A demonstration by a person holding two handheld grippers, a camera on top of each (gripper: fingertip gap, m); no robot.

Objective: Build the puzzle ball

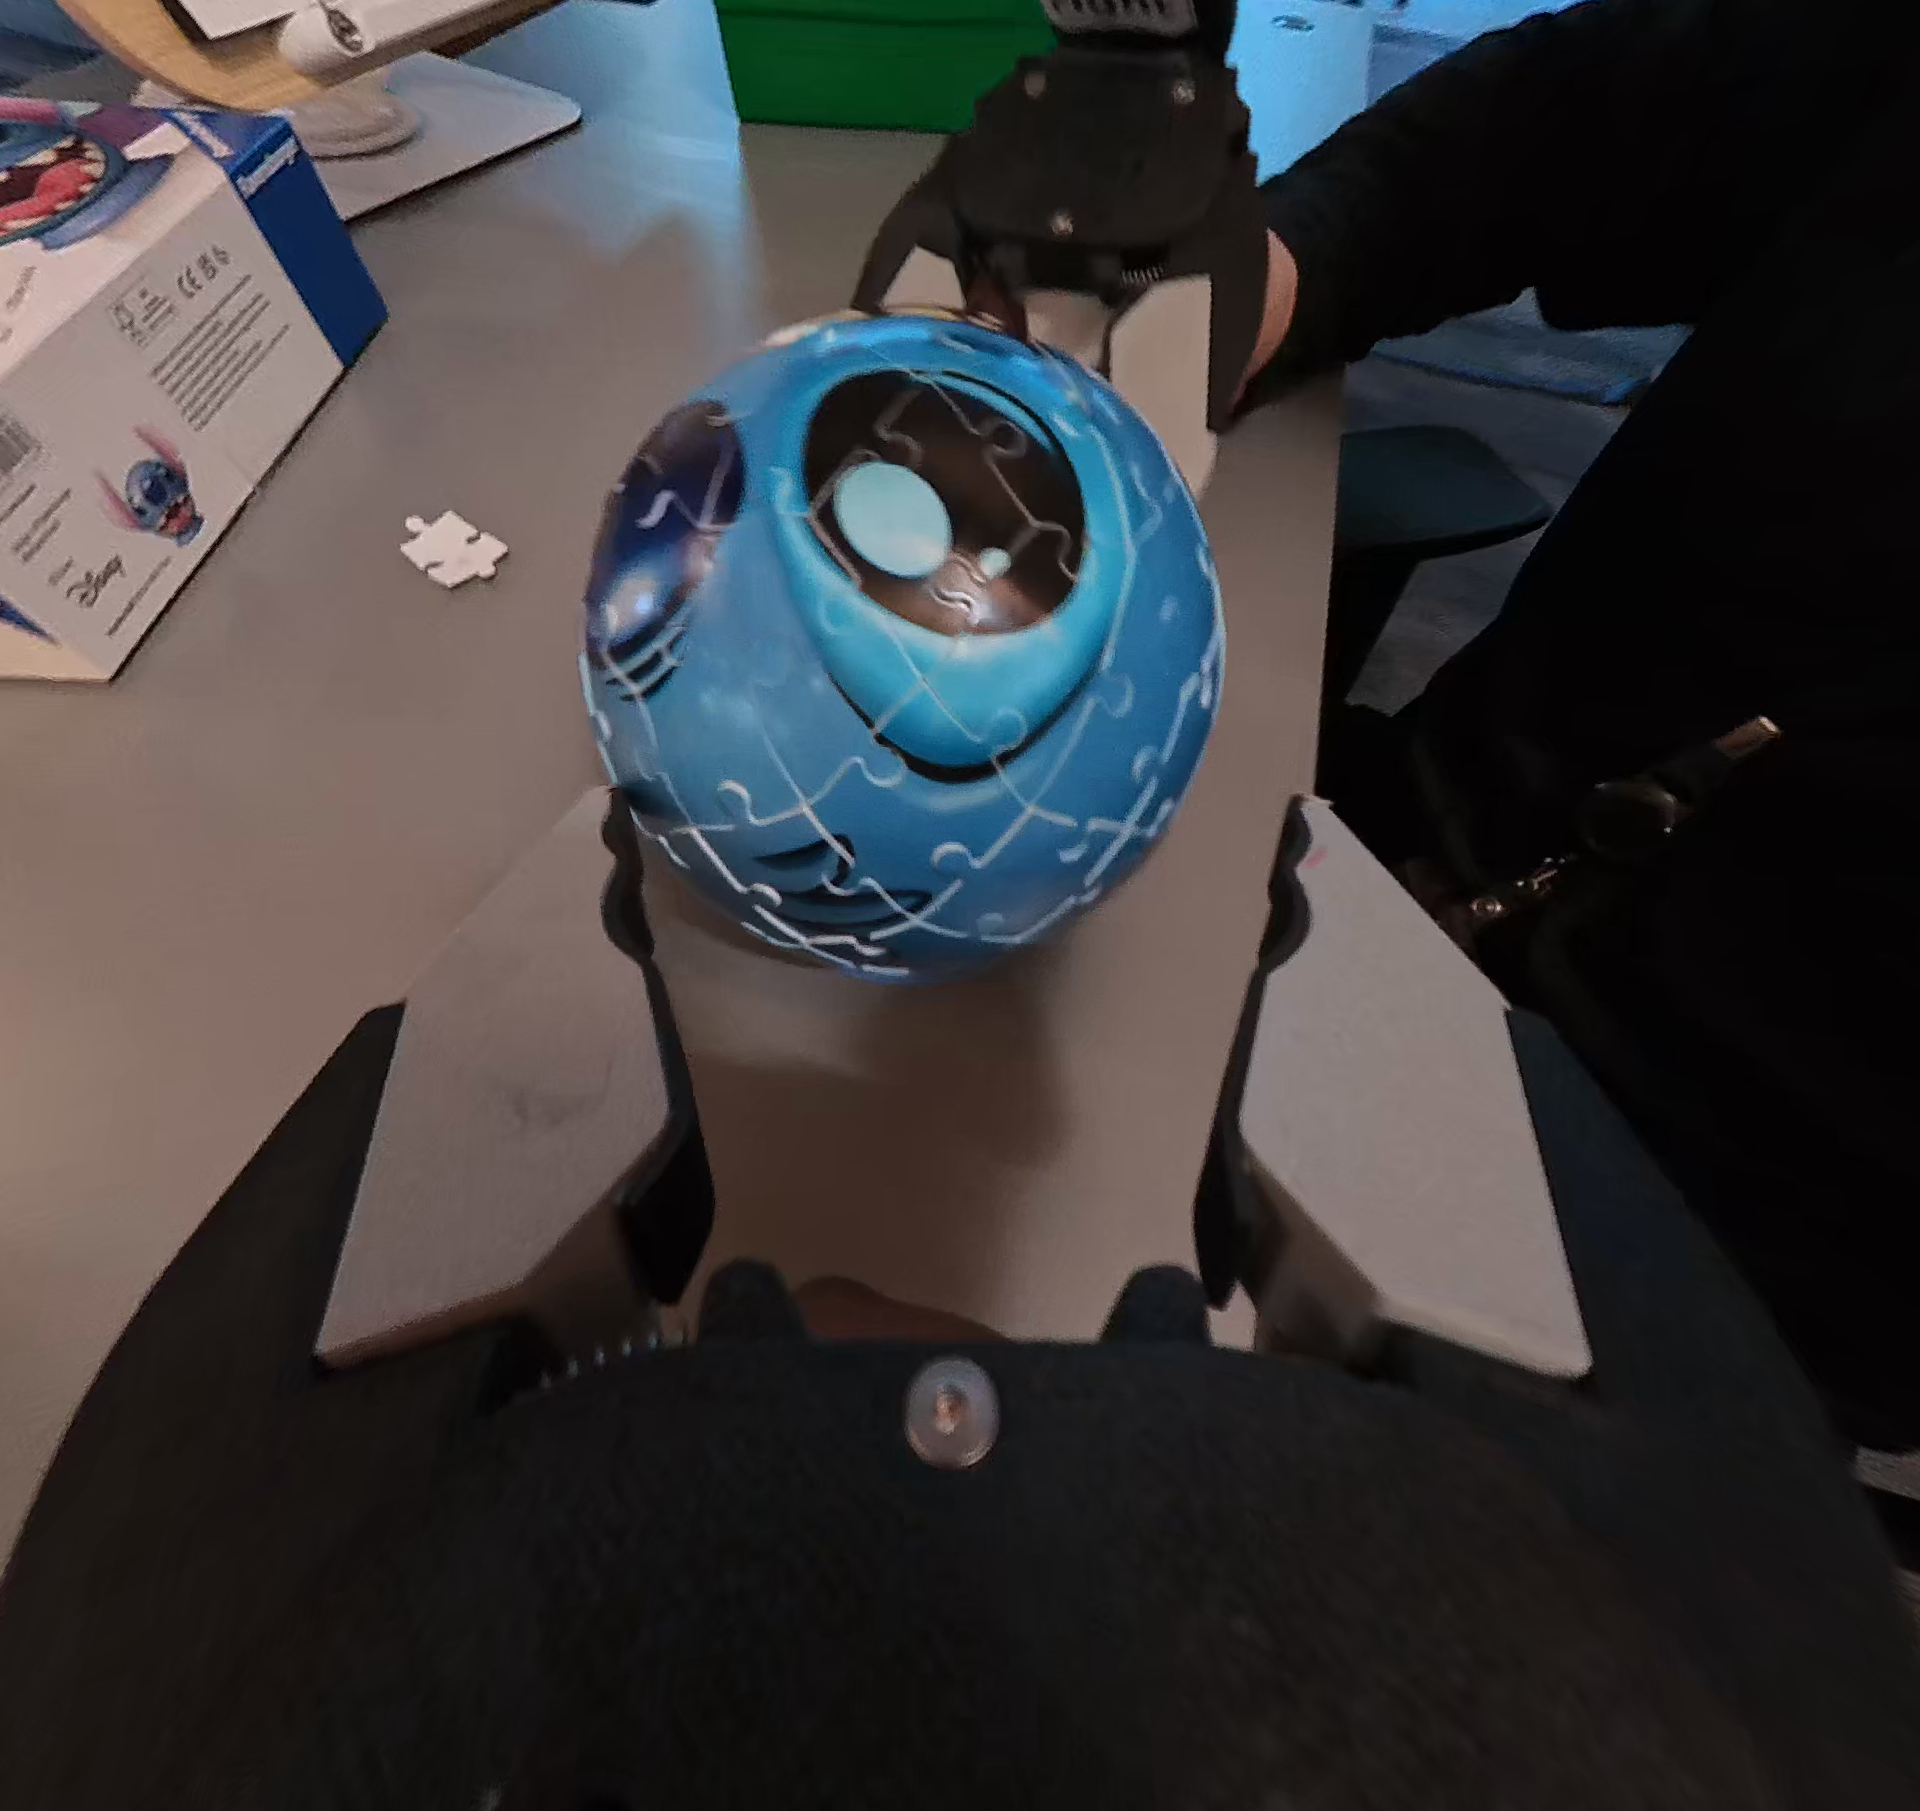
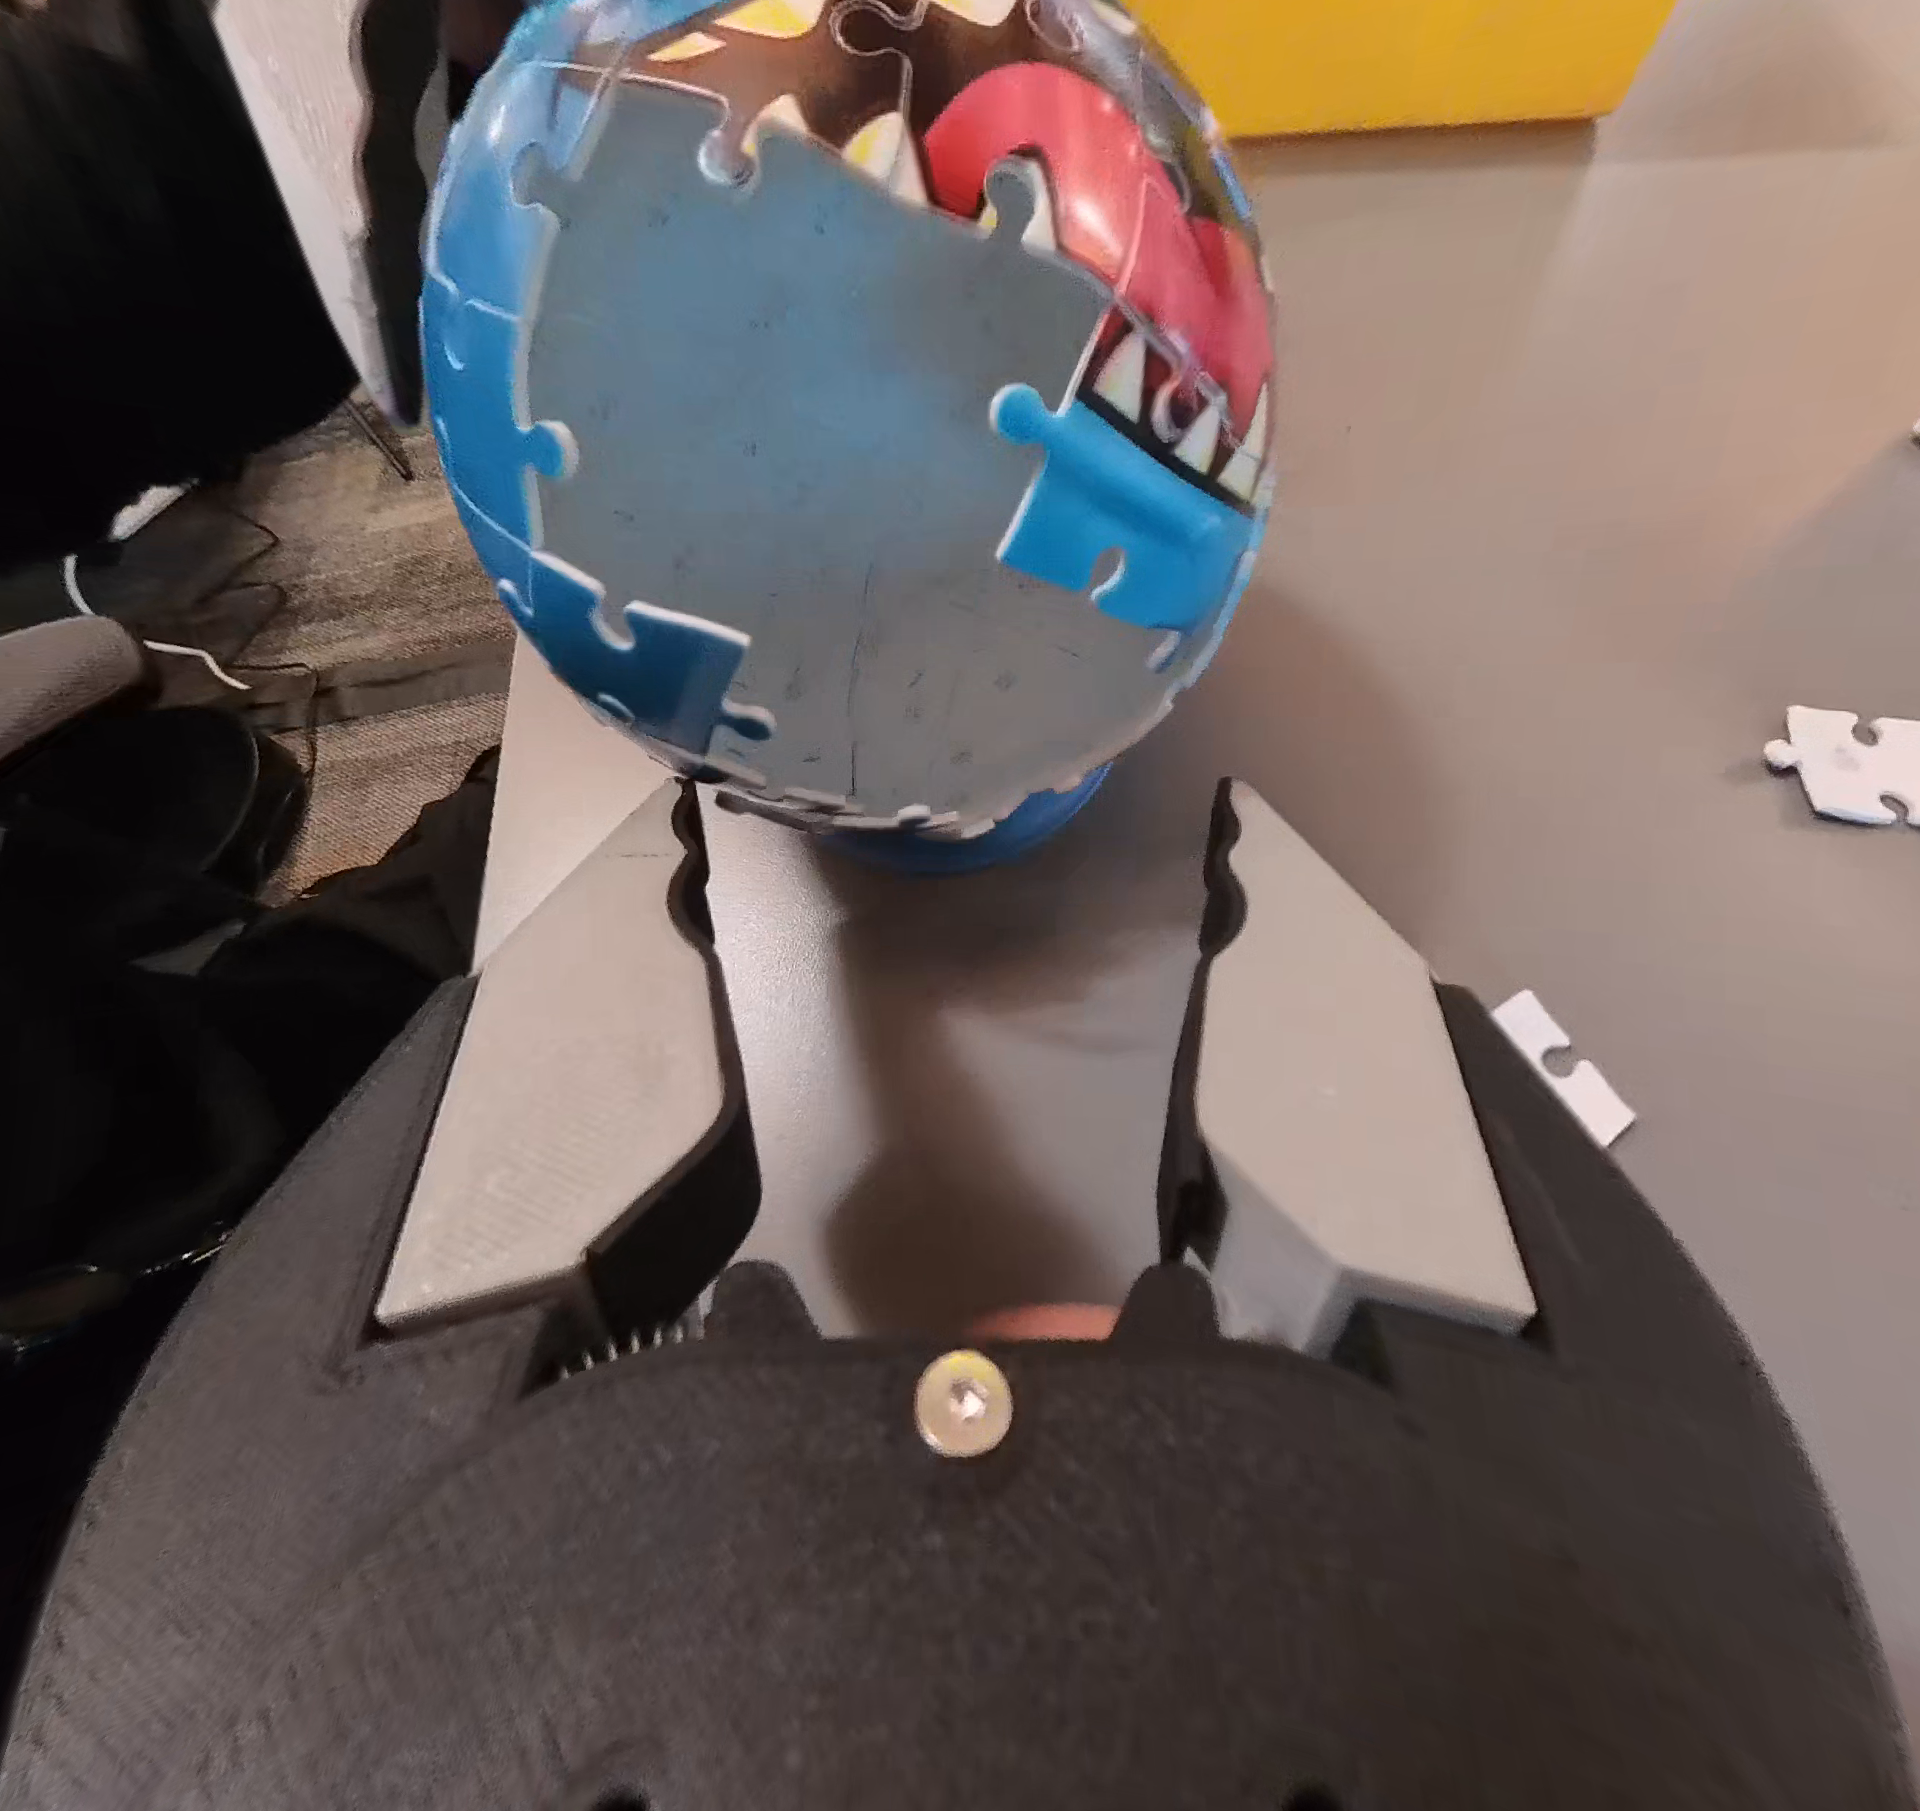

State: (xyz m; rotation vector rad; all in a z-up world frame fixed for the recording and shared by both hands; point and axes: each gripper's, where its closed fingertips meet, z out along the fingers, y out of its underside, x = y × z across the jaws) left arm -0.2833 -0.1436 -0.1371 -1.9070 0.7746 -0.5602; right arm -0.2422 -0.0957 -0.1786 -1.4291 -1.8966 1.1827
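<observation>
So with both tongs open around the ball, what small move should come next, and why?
Probably send the right tongs to the loose white puzzle piece on the grey table. The blue puzzle ball shows a large unfilled grey gap, and both tongs are open and empty.

Grey tabletop (image 1: 260, 826) w/ matte surface, dim indoor light, bluish glow far back. Green crate (image 1: 862, 5) at the far edge; monitor stand w/ flat silver base (image 1: 457, 120) back left. Yellow box (image 2: 1403, 5) at the other end. Grey carpet floor (image 2: 343, 556) beside the tabletop, dark chair (image 2: 114, 774) near it.
</observation>
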